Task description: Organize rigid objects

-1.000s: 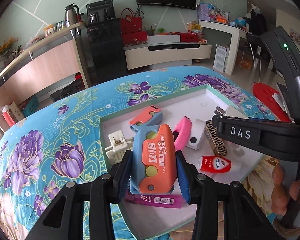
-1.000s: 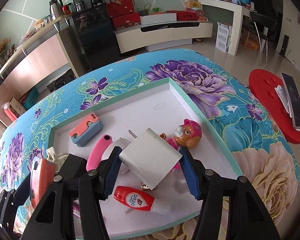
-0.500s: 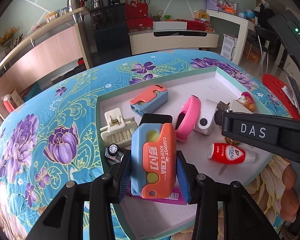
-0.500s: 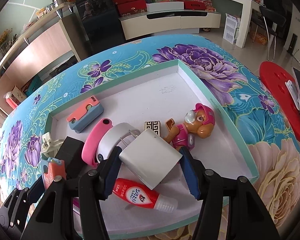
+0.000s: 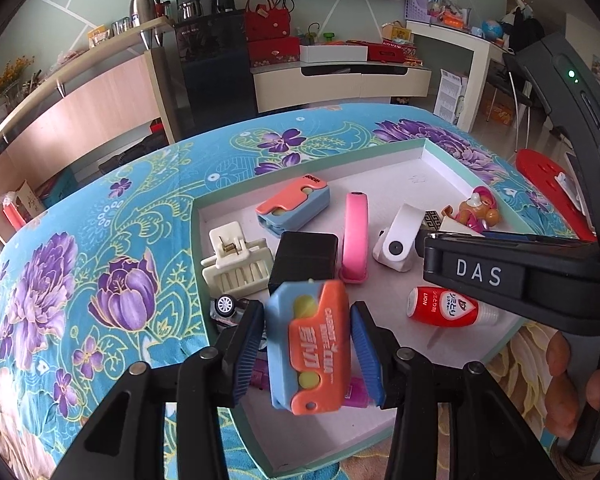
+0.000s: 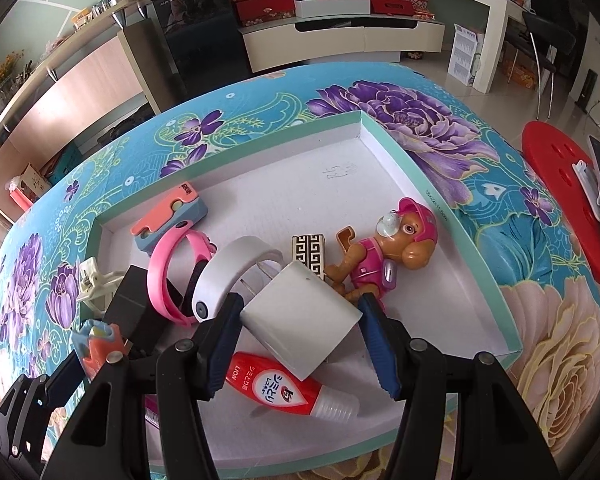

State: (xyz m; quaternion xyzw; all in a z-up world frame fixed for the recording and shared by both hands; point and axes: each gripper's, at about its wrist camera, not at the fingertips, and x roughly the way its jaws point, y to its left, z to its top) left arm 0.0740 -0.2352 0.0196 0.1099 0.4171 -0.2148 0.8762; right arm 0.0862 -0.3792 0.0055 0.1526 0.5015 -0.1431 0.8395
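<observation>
A shallow white tray with a mint rim (image 5: 312,160) (image 6: 404,156) lies on the flowered cloth. My left gripper (image 5: 308,344) is shut on an orange-and-blue carrot knife (image 5: 310,344) and holds it above the tray's near left part; the knife also shows in the right wrist view (image 6: 96,340). My right gripper (image 6: 300,328) is shut on a white charger block (image 6: 300,320), held above the tray's near middle. In the left wrist view the right gripper's body (image 5: 520,276) reaches in from the right.
In the tray lie a second carrot knife (image 5: 294,208), a pink band (image 5: 356,236), a white band (image 6: 228,276), a black box (image 5: 304,260), a cream claw clip (image 5: 236,264), a red tube (image 6: 276,384), a patterned block (image 6: 310,252) and a toy dog (image 6: 392,248). A red stool (image 6: 556,192) stands at the right.
Both grippers have risen and drawn back with their loads. The carrot knife now sits tilted in the left gripper. More of the tray shows in both views.
</observation>
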